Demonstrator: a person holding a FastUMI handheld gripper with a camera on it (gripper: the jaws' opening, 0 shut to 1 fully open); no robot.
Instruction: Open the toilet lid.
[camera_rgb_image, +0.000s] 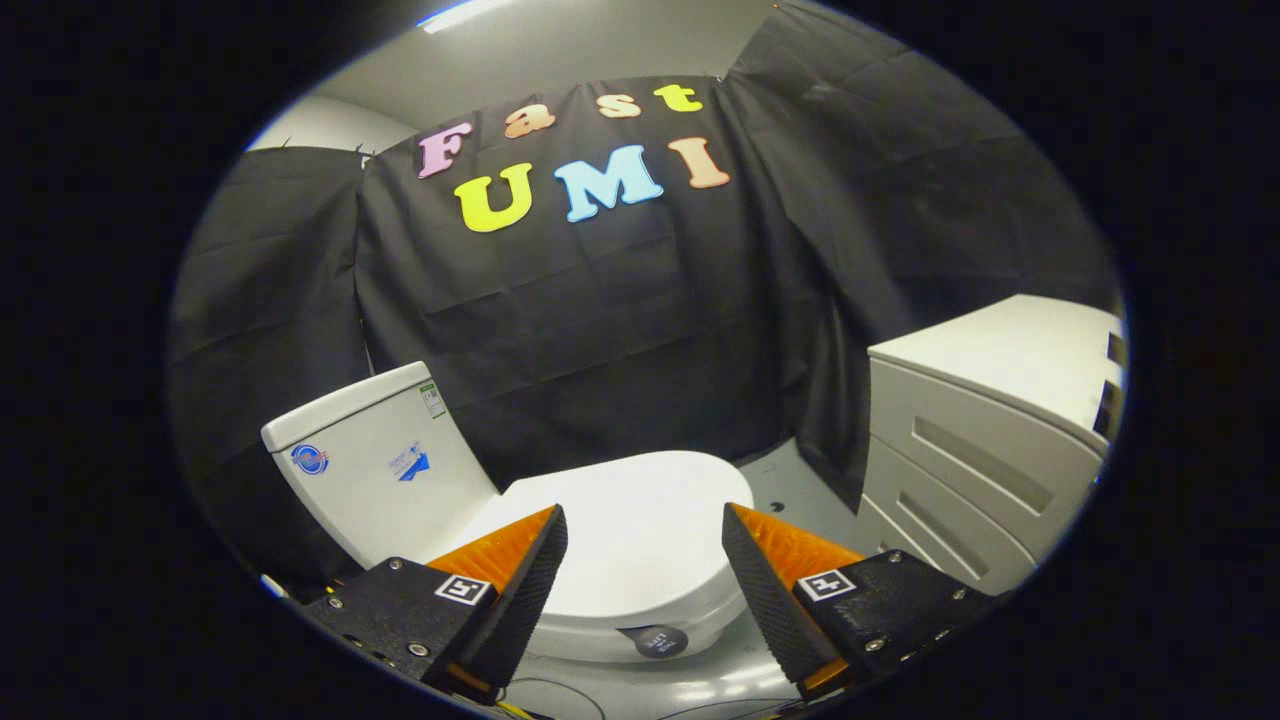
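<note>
A white toilet stands just ahead of my fingers, its lid (630, 530) lying flat and closed over the bowl. The white tank (375, 470) rises behind the lid, with small stickers on its front. A small dark round tag (660, 640) hangs at the bowl's near rim below the lid. My gripper (645, 525) hovers above the lid's near part, open, its two fingers spread wide. Nothing sits between them; whether they touch the lid cannot be told.
A white drawer cabinet (985, 450) stands to the right of the toilet, with a strip of grey floor (790, 485) between them. Black cloth walls (620, 320) close in the booth behind the toilet and on both sides.
</note>
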